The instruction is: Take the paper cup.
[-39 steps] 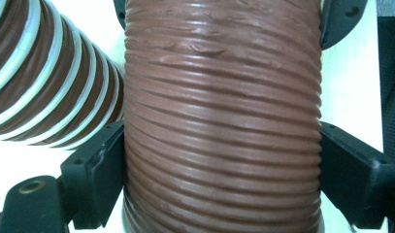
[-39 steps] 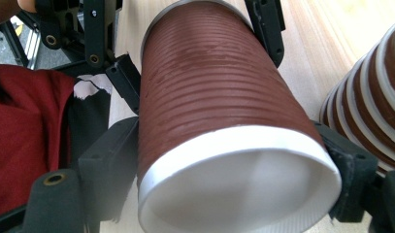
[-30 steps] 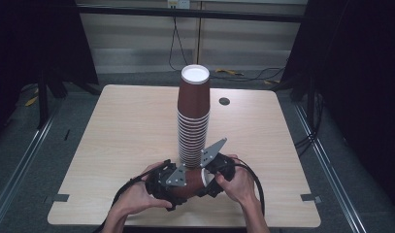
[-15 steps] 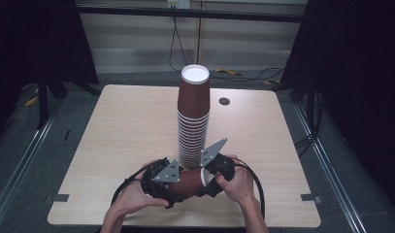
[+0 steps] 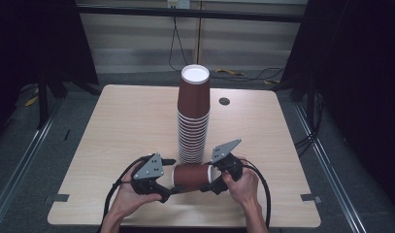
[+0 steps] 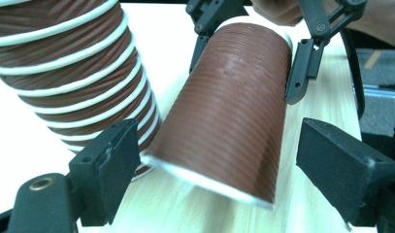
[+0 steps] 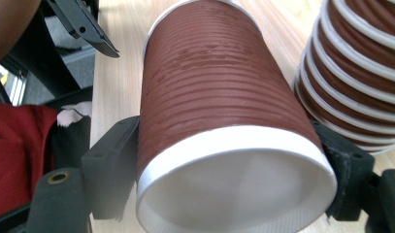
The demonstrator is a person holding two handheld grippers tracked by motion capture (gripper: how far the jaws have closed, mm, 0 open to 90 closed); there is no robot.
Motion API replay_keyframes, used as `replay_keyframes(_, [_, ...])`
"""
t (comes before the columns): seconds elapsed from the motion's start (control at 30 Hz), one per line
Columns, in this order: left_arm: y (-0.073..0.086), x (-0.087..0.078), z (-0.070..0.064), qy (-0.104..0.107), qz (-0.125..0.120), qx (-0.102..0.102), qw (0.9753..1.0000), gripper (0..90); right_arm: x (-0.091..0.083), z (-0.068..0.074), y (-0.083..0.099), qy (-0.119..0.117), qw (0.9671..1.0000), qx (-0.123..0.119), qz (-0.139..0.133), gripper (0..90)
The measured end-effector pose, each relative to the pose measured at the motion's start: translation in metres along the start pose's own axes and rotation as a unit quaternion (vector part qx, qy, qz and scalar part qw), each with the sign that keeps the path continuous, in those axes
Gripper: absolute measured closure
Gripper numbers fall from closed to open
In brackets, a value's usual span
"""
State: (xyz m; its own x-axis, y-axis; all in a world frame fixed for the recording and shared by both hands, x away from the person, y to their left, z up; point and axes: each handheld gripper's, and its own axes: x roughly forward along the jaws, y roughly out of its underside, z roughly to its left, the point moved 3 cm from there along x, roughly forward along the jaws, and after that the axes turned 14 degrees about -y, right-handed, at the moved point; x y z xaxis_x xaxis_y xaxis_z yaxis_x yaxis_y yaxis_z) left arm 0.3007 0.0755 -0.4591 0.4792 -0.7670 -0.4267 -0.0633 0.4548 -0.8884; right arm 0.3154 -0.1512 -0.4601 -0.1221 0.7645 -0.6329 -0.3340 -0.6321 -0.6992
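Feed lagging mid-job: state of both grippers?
Left gripper: open around the brown ribbed paper cup, lying sideways.
Right gripper: shut on it at the rim end.

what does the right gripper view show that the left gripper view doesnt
Right gripper view alone: the lying cup's white open mouth facing the camera, the right tool clamped on its rim end, and red cloth at the left.
Left gripper view alone: the left tool open, its jaws standing clear of the cup's base end.
Both: the ribbed brown cup and the stack of cups beside it on the wooden table.
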Motion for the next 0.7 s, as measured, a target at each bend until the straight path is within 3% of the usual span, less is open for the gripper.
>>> replay_keyframes(0.27, [0.011, -0.004, 0.004, -0.01, -0.021, -0.043, 0.9988, 15.5, -0.004, 0.003, 0.004, 0.01, 0.9992, -0.005, -0.039, 21.4])
replay_keyframes(0.4, [0.016, -0.008, 0.004, -0.012, -0.032, -0.059, 0.9977, 15.5, -0.004, 0.003, 0.01, 0.001, 0.9984, -0.004, -0.057, 21.4])
replay_keyframes(0.47, [0.018, -0.008, 0.004, -0.02, -0.031, -0.059, 0.9976, 15.5, -0.002, 0.002, 0.013, 0.004, 0.998, -0.001, -0.063, 21.3])
replay_keyframes(0.7, [0.022, -0.008, 0.001, -0.016, -0.037, -0.069, 0.9968, 15.5, -0.003, 0.002, 0.019, 0.003, 0.9947, -0.005, -0.103, 21.4])
